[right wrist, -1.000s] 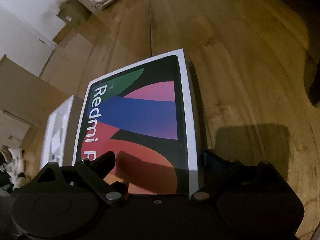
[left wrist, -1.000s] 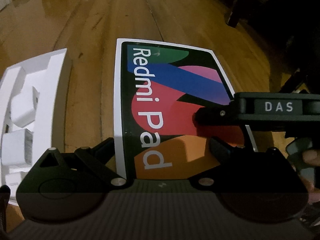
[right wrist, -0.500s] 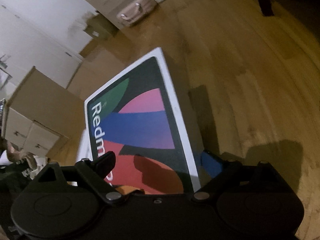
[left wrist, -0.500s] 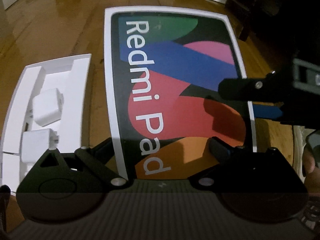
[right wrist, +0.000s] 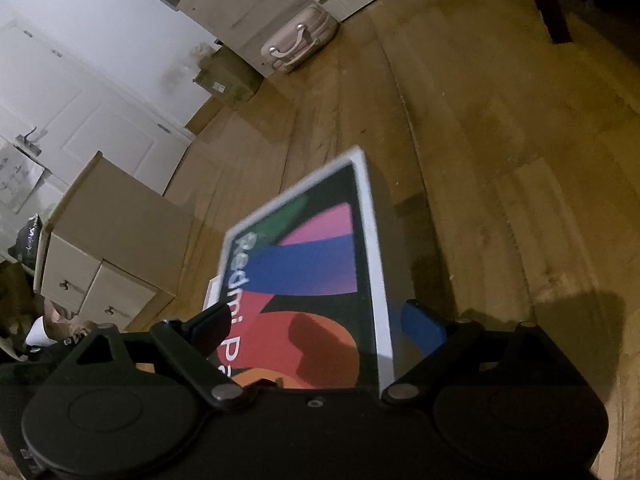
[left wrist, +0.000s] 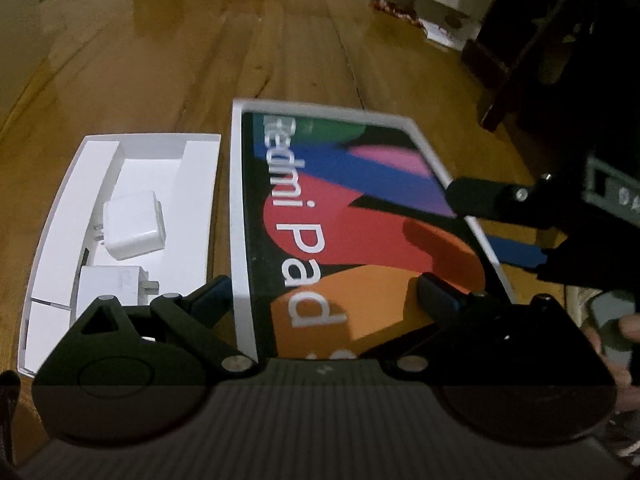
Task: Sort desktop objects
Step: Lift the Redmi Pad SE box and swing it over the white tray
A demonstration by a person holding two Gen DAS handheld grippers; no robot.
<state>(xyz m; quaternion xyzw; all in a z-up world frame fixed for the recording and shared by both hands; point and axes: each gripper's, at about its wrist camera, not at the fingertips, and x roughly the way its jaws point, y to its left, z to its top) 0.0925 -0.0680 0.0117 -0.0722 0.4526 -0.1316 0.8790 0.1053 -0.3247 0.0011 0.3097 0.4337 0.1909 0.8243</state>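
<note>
Since half a second ago, both views have tipped upward: more wooden floor (left wrist: pixel 280 52) shows beyond the Redmi Pad box lid (left wrist: pixel 360 220), its far edge sits lower in the left view, and the white tray (left wrist: pixel 120 216) beside it has come fully into sight. That fits the lid being raised, though motion blur on its far edge makes this uncertain. The left gripper (left wrist: pixel 324 292) straddles the lid's near left corner with its fingers spread wide, one outside the white rim and one over the orange print, so it seems to steady rather than pinch. The right gripper (right wrist: pixel 316 324) likewise spans the lid's right edge, fingers wide, its blue pad below the rim as if supporting from underneath. Two hands suit such a broad, flat piece. The tray lies just left of the lid, holding two white chargers (left wrist: pixel 132 224), probably awaiting cover.
</note>
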